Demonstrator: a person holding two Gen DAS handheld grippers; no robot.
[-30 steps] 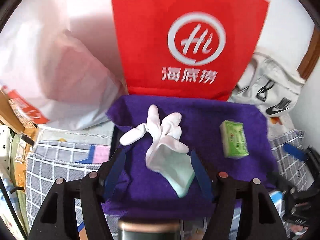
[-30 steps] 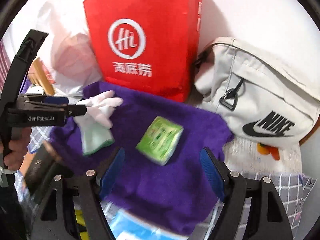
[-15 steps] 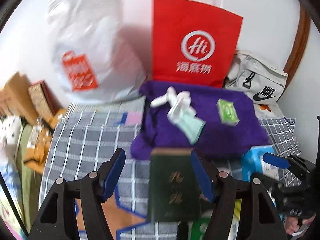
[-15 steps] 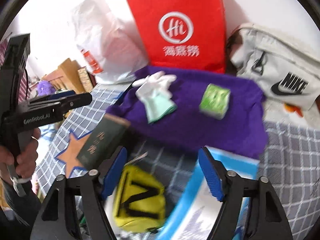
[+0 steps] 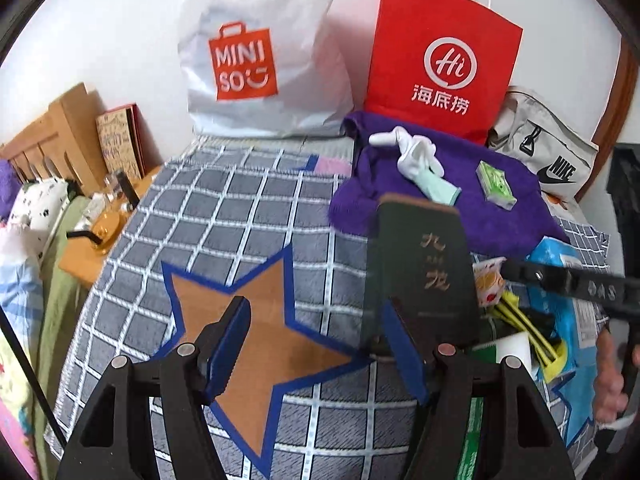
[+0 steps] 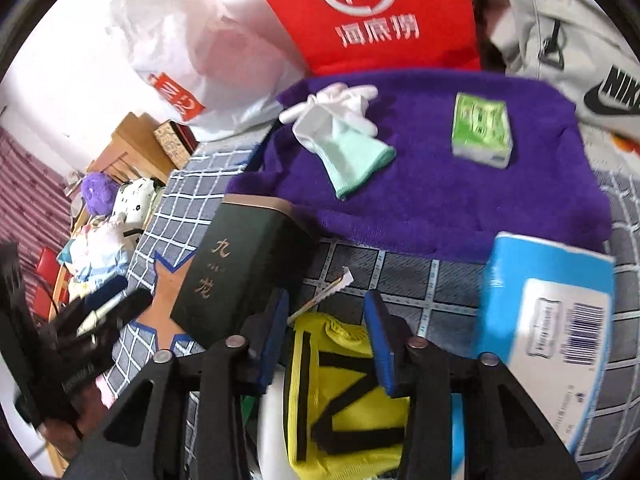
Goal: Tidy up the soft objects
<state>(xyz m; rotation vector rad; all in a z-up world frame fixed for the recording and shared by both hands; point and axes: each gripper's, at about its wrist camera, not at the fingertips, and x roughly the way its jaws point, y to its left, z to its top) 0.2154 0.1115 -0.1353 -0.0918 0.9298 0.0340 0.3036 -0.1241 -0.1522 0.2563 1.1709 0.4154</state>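
Bright, even indoor light fills the room, with soft shadows on the white wall (image 5: 120, 40) behind the bags. Both fisheye views bend straight lines and darken to black at the corners. The left view is fairly sharp; the right view is smeared with motion blur.
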